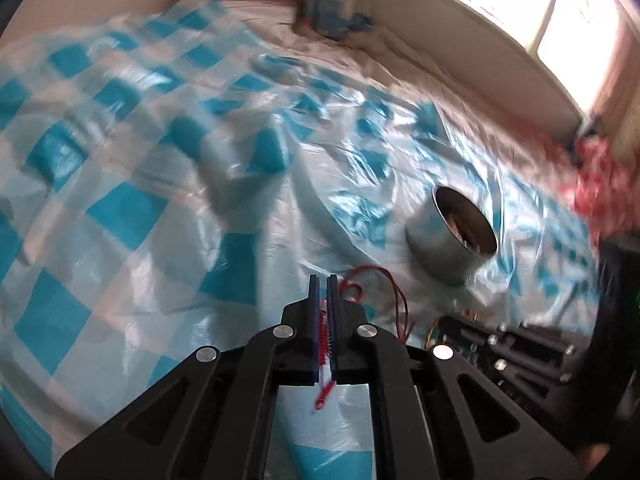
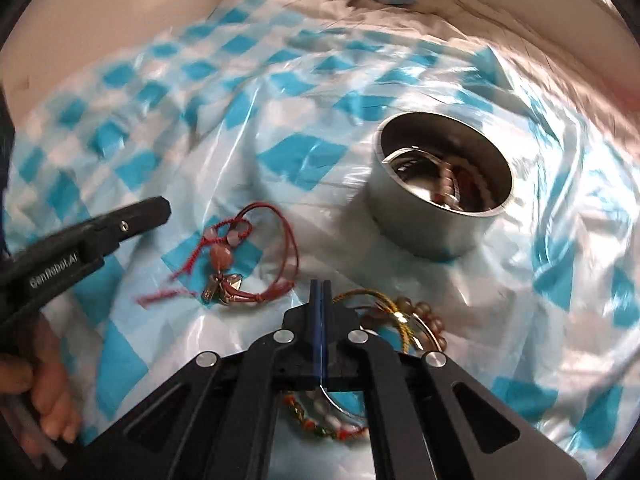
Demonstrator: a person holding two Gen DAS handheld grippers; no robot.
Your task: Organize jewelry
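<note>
A round metal tin (image 2: pixel 444 200) holding several pieces of jewelry stands on the blue-checked plastic sheet (image 2: pixel 280 80); it also shows in the left wrist view (image 1: pixel 452 236). My left gripper (image 1: pixel 325 284) is shut on a red braided cord (image 1: pixel 325 344) of a red cord bracelet with pink beads (image 2: pixel 224 256), which lies left of the tin. My right gripper (image 2: pixel 321 288) is shut on a thin silver bangle (image 2: pixel 332 400). A brown bead bracelet and gold cord (image 2: pixel 416 316) lie by its tips. The left gripper shows from the side in the right wrist view (image 2: pixel 152 212).
A multicoloured bead bracelet (image 2: pixel 320 424) lies under my right gripper. A blue object (image 1: pixel 332 4) stands at the bed's far edge by the wall. Red fabric (image 1: pixel 600 184) lies at the right. A bright window (image 1: pixel 560 20) is at the far right.
</note>
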